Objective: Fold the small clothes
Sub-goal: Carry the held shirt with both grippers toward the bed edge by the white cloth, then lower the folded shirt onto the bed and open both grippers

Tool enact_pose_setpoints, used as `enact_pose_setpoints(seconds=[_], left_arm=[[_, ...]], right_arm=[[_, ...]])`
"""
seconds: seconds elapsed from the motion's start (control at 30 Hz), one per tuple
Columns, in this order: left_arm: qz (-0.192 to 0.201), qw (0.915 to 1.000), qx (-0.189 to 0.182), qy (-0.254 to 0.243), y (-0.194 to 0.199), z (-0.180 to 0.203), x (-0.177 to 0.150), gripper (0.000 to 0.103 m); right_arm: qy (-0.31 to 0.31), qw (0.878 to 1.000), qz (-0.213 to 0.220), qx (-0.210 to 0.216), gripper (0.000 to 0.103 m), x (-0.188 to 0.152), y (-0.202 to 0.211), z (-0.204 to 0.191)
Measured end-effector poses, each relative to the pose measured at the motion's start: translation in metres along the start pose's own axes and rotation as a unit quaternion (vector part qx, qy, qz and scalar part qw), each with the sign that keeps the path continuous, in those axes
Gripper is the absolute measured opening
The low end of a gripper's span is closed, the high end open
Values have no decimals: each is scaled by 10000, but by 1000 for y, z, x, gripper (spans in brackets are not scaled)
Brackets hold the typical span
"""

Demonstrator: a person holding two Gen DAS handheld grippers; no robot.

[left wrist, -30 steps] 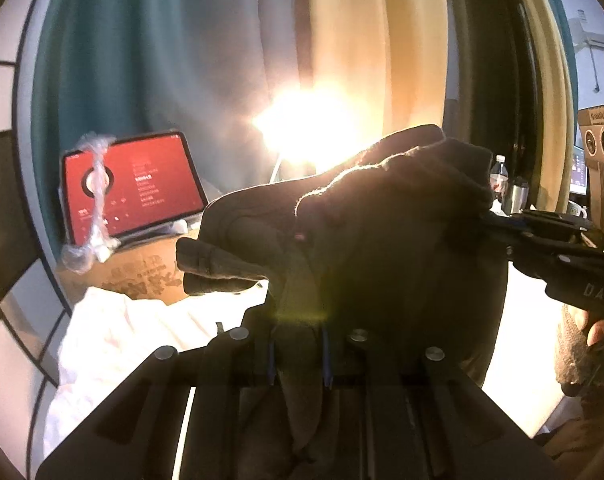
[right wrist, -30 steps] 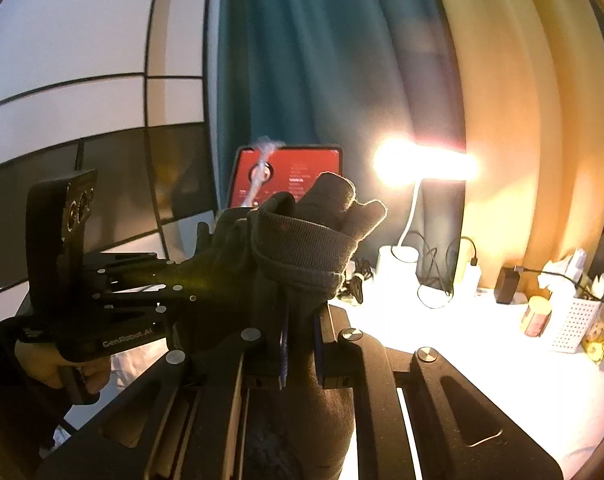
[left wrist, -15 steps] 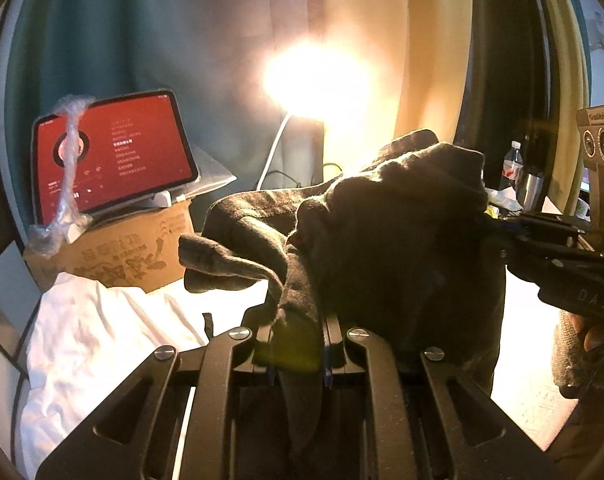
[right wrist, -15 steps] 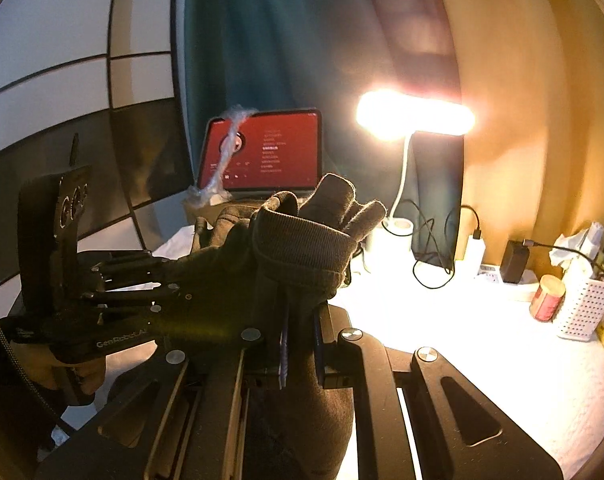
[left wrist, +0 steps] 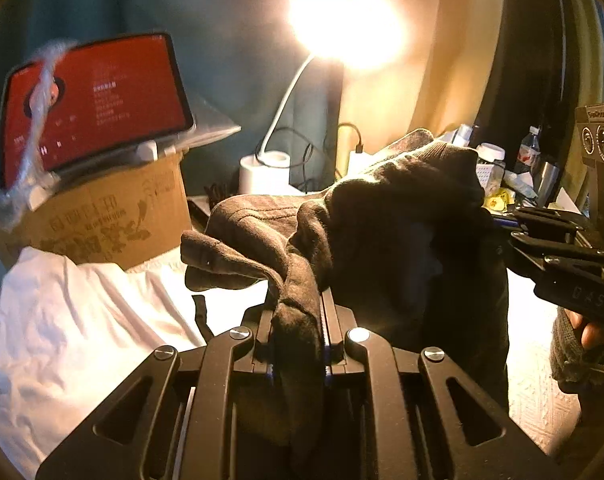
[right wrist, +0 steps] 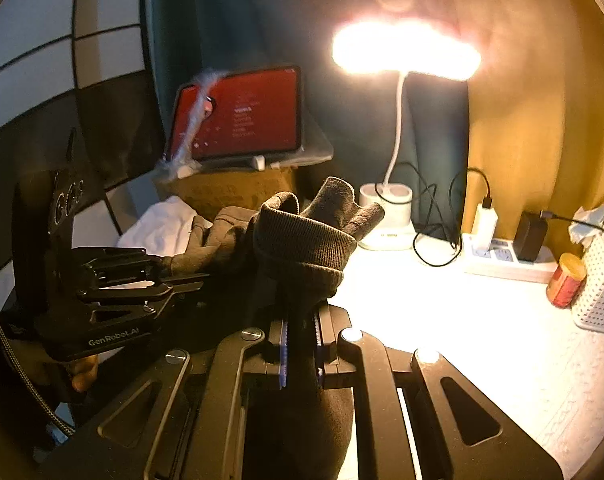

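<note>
A dark glove [left wrist: 401,216] is held aloft between two grippers. The left gripper [left wrist: 298,320] is nearly closed, clamped on one gathered edge; the right gripper [right wrist: 302,332] is likewise pinched on fabric below the ribbed cuff [right wrist: 305,240]. Compared with a second ago, both are carried lower and closer to the lit table [right wrist: 461,320], the tablet [left wrist: 94,100] sitting higher in view. Laying flat is judged imminent; no fold is yet made.

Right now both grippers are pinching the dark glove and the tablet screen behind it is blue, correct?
Not quite. Both the left gripper and the right gripper do pinch the glove, but the tablet screen is red, not blue. Both wrist views show it.
</note>
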State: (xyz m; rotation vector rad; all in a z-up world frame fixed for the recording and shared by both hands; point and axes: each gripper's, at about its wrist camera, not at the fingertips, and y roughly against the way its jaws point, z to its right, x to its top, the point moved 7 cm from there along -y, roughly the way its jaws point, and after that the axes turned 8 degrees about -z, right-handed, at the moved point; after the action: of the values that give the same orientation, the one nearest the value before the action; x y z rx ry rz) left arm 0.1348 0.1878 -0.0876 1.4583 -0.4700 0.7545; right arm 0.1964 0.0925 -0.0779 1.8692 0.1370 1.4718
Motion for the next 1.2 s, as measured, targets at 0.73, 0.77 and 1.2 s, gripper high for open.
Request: enact_pose_setpoints(seconds=[0.73,0.77,1.2], left_arm=[[-988,9950,-83,158,-77,-26,-16,14],[-1028,9945,-92,172,-79,-26,-18,14],[-1388,9887,-272,488,-94,-37,-21,20]], right_arm=[[-445,9958,-800,99,11,-24,-83,42],[-485,9952,-847,96,11,-26,-86,45],[-1405,9797,-1432,34,32,-59,-118,87]])
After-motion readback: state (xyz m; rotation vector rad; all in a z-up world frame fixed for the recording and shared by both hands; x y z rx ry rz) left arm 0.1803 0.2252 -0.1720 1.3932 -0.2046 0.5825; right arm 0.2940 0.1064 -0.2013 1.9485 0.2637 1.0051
